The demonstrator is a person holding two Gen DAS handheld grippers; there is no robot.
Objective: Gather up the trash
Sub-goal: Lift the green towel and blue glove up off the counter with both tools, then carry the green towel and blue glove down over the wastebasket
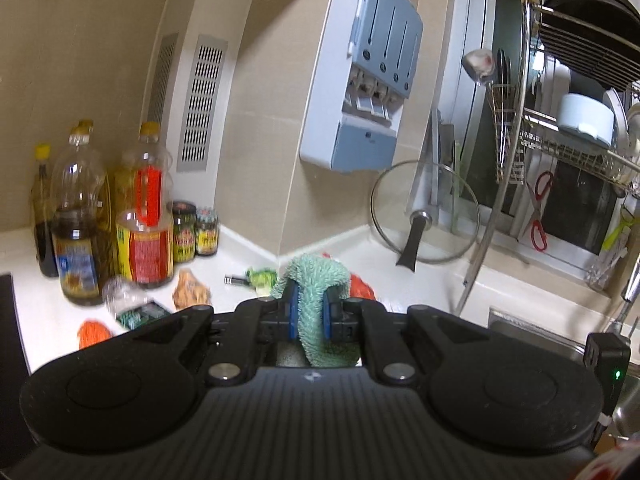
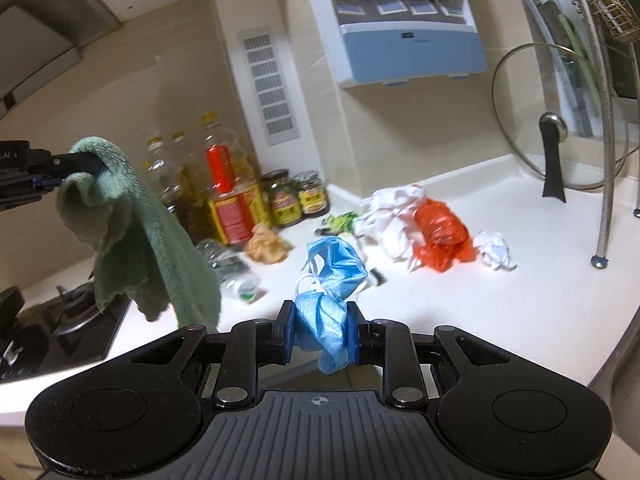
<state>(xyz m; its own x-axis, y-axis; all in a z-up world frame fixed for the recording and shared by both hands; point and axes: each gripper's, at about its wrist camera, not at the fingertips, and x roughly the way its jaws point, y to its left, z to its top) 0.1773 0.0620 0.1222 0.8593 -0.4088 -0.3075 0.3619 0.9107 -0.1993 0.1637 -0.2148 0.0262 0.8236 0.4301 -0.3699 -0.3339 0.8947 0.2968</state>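
My left gripper pinches a green cloth; my right gripper pinches a blue face mask, both above the countertop.

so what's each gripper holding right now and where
Left gripper pinches the green cloth at a fold near its edge; right gripper clamps the blue face mask at its bunched lower end.

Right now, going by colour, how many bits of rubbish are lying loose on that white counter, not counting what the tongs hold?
White: 2, crumpled white bag, small white wad
Orange-red: 1, plastic bag
Tan: 1, crumpled wrapper
Green-yellow: 1, wrapper
Clear: 1, squashed bottle
Total: 6. An orange scrap shows in the left view only; more may be hidden.
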